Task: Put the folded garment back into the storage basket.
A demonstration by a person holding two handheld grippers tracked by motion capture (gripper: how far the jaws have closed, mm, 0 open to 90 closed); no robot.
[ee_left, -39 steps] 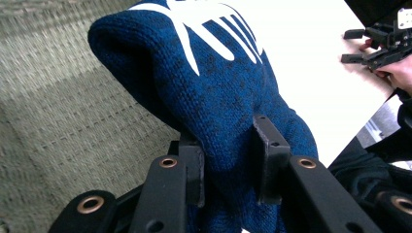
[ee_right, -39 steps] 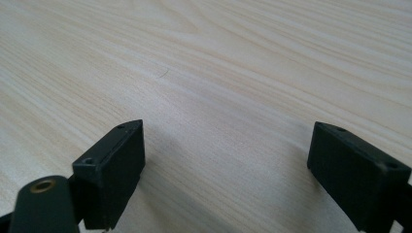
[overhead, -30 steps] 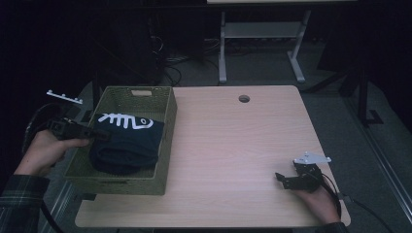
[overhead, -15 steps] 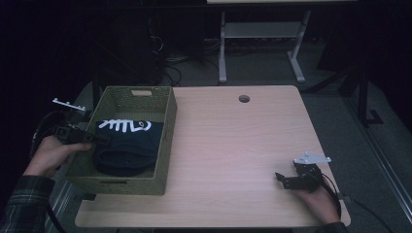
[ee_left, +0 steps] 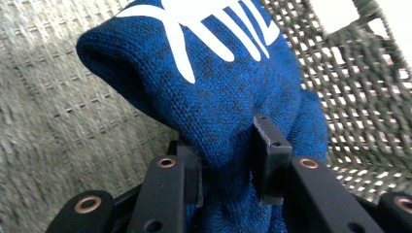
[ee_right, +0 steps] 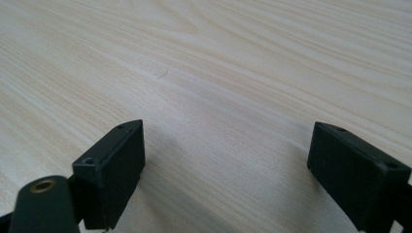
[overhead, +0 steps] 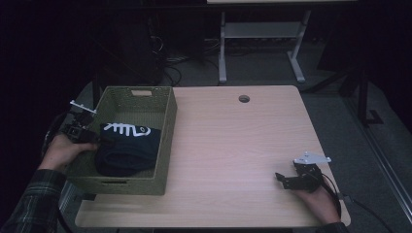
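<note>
Black left hand-held gripper (ee_left: 226, 160) with copper-ringed screw holes, black right hand-held gripper (overhead: 283, 178) topped by a grey three-cornered plate, trailing black cables, dark plaid sleeve (overhead: 30, 204)

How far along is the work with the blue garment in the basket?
Done: the left gripper has pinched a fold of the blue garment. In hand: the garment lies inside the green basket. Left: probably lifting it out onto the table, where the open right gripper rests.

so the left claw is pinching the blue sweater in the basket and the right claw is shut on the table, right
Not quite: the right claw is open, jaws wide apart over the bare table, as the right gripper view shows. The left claw does pinch the blue sweater in the basket.
</note>
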